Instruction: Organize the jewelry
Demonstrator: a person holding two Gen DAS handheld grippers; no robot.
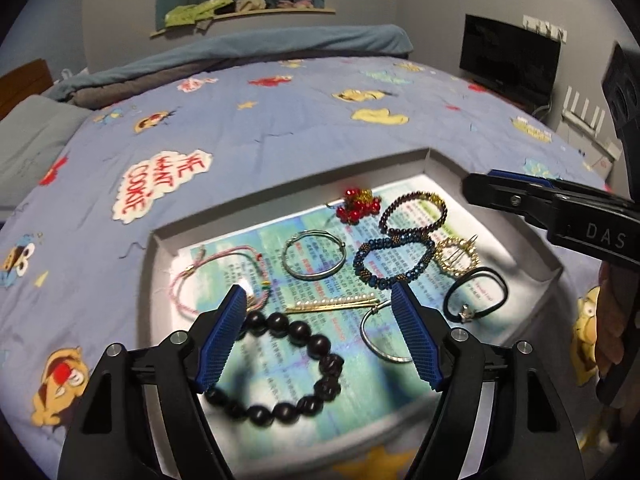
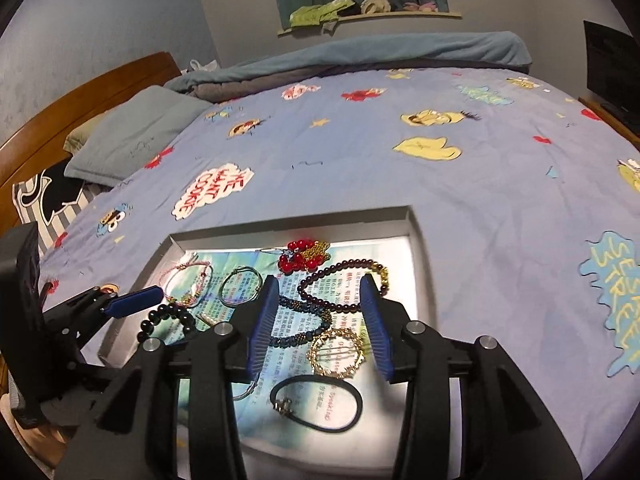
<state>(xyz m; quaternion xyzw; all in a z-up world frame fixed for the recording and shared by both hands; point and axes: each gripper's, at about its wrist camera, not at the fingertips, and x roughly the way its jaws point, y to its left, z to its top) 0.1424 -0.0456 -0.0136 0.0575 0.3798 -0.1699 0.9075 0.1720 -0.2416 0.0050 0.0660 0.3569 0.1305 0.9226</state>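
A shallow grey tray point(image 1: 160, 240) point(image 2: 418, 264) on the bed holds several pieces of jewelry on a printed paper. My left gripper point(image 1: 320, 296) is open above a black bead bracelet point(image 1: 320, 346) and a pearl hair pin point(image 1: 332, 303). My right gripper point(image 2: 320, 284) is open above a blue bead bracelet point(image 2: 302, 338), a gold ring-shaped piece point(image 2: 338, 354) and a dark purple bead bracelet point(image 2: 340, 304). A black hair tie point(image 2: 316, 404) point(image 1: 476, 294) lies nearest it. Red beads point(image 1: 356, 206) point(image 2: 300, 258) lie at the far edge.
The tray sits on a blue cartoon-print bedsheet point(image 1: 280, 120). A pink cord bracelet point(image 1: 208, 280), a thin silver bangle point(image 1: 314, 254) and a silver hoop point(image 1: 376, 336) also lie in the tray. A pillow point(image 2: 136, 136) and wooden headboard point(image 2: 80, 92) are at left, a monitor point(image 1: 508, 60) at right.
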